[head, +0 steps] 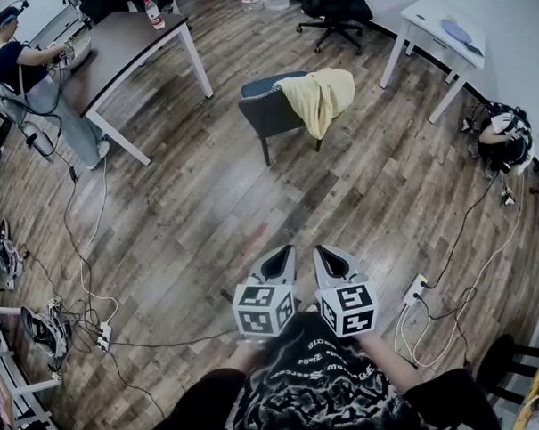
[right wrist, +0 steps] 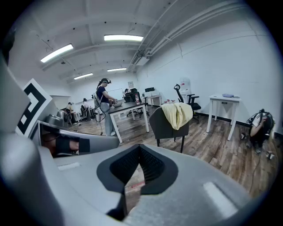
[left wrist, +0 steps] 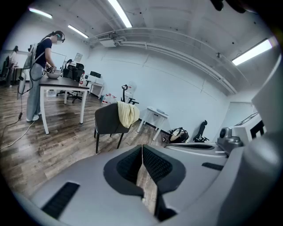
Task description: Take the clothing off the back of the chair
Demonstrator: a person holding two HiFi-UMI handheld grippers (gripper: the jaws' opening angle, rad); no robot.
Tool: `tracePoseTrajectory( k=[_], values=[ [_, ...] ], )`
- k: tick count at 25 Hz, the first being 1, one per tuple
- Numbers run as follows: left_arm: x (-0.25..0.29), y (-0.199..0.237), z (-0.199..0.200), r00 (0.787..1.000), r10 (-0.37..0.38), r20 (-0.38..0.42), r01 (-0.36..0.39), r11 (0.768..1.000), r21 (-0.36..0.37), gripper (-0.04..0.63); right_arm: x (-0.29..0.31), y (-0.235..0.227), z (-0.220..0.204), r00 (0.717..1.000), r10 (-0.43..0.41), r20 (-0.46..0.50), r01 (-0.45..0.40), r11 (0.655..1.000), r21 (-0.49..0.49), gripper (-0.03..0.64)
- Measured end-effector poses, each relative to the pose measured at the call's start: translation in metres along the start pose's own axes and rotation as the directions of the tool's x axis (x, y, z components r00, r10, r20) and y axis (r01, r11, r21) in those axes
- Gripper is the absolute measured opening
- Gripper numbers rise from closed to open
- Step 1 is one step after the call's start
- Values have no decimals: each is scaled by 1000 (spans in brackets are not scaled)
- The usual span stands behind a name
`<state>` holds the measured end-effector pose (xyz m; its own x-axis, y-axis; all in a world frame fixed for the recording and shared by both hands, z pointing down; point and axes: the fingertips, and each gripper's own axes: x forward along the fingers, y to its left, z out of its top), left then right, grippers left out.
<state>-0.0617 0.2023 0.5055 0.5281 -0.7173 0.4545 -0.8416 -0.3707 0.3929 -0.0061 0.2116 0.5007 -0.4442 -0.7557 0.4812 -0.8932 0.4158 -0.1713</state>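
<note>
L tool [head: 285, 253] and R tool [head: 322, 252] were held side by side, close to the person's body, both angled down toward the wood floor [head: 190, 222].

L tool: jaws fully together, pads meeting, nothing between them.
R tool: same condition, jaws tight together, nothing gripped.
Neither tool touched any item.

Clothing [head: 321, 96]: pale yellow garment, draped over the top of the backrest of the dark chair [head: 267, 112] and hanging down it. The chair stood well ahead of both tools, approx. straight in front and well apart from the jaws. In the left gripper view it sat ahead and to the left of the jaws. In the right gripper view it sat ahead and to the right.

Surroundings: far ahead-left of L tool was a dark worktop [head: 128, 42] w/ a person [head: 22, 64] at it. Far ahead-right of R tool was a white worktop [head: 435, 24]. Cables [head: 84, 262] lay on the floor well left of L tool. A power strip [head: 415, 290] w/ more leads lay near R tool, on its right.
</note>
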Motion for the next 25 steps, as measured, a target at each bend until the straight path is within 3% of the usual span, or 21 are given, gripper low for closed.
tracePoseTrajectory(
  k=[8, 25],
  values=[
    [6, 7, 11, 1000, -13, -10, 13, 1000, 3, 15, 8, -4, 9, 1000, -10, 8, 10, 999, 52, 3],
    [33, 38, 32, 987, -139, -76, 145, 987, 75, 15, 41, -7, 20, 992, -118, 39, 110, 981, 158, 3]
  ],
)
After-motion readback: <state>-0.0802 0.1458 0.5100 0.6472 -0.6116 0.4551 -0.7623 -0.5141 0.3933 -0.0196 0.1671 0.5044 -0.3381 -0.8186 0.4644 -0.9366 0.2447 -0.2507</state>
